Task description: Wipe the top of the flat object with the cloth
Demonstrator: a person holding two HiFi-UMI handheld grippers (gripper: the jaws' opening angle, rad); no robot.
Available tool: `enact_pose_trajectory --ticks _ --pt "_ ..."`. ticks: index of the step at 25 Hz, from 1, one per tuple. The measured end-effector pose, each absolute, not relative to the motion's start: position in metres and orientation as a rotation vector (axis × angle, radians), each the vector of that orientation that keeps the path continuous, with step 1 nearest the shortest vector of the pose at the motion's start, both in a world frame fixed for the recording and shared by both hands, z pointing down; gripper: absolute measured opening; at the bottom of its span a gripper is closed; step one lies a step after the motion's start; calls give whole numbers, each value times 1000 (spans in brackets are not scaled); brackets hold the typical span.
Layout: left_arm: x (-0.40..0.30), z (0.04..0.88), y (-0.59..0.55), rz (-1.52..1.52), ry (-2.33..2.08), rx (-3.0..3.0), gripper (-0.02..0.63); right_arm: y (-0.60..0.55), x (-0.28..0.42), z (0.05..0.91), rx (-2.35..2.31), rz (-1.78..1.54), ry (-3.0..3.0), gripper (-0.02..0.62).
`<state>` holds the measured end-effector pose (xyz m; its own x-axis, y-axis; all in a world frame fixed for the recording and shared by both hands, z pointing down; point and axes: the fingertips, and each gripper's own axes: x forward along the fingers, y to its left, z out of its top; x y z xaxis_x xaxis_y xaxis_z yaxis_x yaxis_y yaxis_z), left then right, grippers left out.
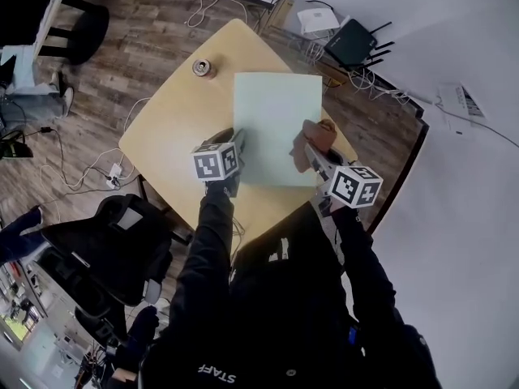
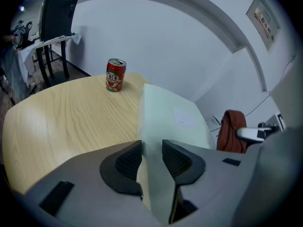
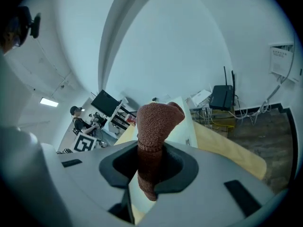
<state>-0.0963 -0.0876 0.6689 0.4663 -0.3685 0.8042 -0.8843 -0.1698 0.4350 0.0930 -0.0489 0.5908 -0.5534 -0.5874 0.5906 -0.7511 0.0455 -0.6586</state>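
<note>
Head view, left to right: one pale wooden bench (image 1: 162, 128) with rounded corners carries one drink can (image 1: 203, 68) in the upper left of its top and one pale green, rectangular flat board (image 1: 276, 120) at centre. There are two grippers, each with a marker cube. The left gripper (image 1: 233, 140) sits at the board's lower left edge. The right gripper (image 1: 315, 151) is at the board's right edge with the single reddish-brown cloth (image 1: 312, 136). Whether the cloth touches the board cannot be made out.

The head view shows only the can's round metal top. The left gripper view adds its red side with a cartoon face, and it shows the board as a smooth slab whose near edge stands between the ribbed black pads, the jaws closed onto it. The right gripper view alone gives the cloth's coarse knitted weave. It is bunched into a rounded lump above the jaws, which pinch its narrow middle, a tail hanging below.
</note>
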Motion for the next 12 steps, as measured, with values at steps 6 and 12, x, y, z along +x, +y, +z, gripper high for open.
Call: enact_pose_trajectory --ticks 6,12 --pt "-95 668 -90 664 -1073 1746 152 -151 90 588 1410 1445 -2227 107" --pt "-96 668 -91 659 -1071 1742 152 -201 88 612 1433 1411 -2153 107"
